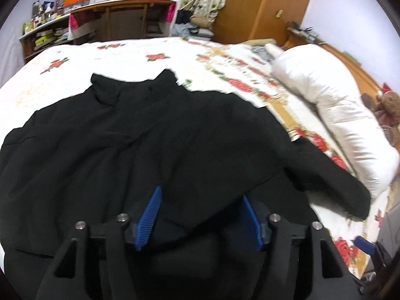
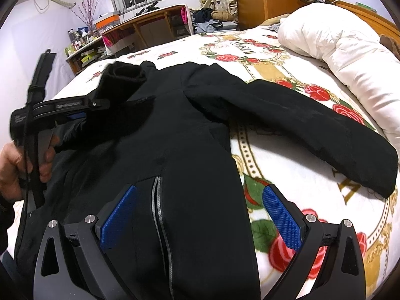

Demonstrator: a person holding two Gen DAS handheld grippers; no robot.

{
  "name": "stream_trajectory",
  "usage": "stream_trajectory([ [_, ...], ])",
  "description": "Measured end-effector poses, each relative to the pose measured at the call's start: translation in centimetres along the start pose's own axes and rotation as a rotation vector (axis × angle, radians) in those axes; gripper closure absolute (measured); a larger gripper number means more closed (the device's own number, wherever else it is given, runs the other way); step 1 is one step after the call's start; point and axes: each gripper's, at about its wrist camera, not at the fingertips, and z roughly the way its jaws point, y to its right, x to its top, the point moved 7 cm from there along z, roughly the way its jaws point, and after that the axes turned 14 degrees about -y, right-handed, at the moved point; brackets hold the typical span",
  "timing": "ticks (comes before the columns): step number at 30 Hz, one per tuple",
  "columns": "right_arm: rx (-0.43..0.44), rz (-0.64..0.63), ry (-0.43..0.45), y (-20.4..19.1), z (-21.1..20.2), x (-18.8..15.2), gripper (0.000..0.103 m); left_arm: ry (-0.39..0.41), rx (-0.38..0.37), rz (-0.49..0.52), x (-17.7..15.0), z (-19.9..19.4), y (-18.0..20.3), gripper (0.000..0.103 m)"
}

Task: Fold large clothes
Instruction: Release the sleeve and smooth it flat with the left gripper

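right gripper (image 2: 200,215): jaws wide apart, blue pads either side of coat hem, holding nothing
left gripper (image 1: 198,215): jaws apart over dark fabric low on coat; grip on cloth not clear, blurred; in right view seen side-on at coat's left, pads hidden
hand (image 2: 15,165): wrapped on left gripper's handle, far left edge of right view
coat (image 2: 175,130): black, laid flat on bed, collar toward far end, grey zip (image 2: 160,215) running up the middle from hem
sleeve (image 2: 300,122): spread out to the right, flat on blanket, cuff near bed edge
other sleeve (image 2: 125,75): raised, cuff opening up, just beside left gripper
bed (image 1: 100,57): white blanket with red roses
duvet (image 2: 345,37): white, bunched along right side
desk (image 2: 155,20): wooden, beyond bed, under window
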Motion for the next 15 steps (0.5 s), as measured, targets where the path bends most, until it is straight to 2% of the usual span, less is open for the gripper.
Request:
stream_trajectory([
  [2,-0.002,-0.007,0.007,-0.3,-0.2,0.5,0.003,0.023,-0.030,0.014,-0.2,-1.3,0.6,0.032],
  [6,0.001,-0.020,0.022,-1.4,-0.3,2.3,0.003,0.078,-0.046,0.029,-0.2,-4.6,-0.2,0.031],
  [10,-0.010,-0.064,0.036,-3.4,0.1,4.5,0.003,0.133,0.060,-0.010,0.1,-6.9,-5.4,0.031],
  [15,-0.004,-0.154,0.028,-7.9,2.1,7.4,0.003,0.099,0.213,-0.170,0.0,-6.7,-16.1,0.031],
])
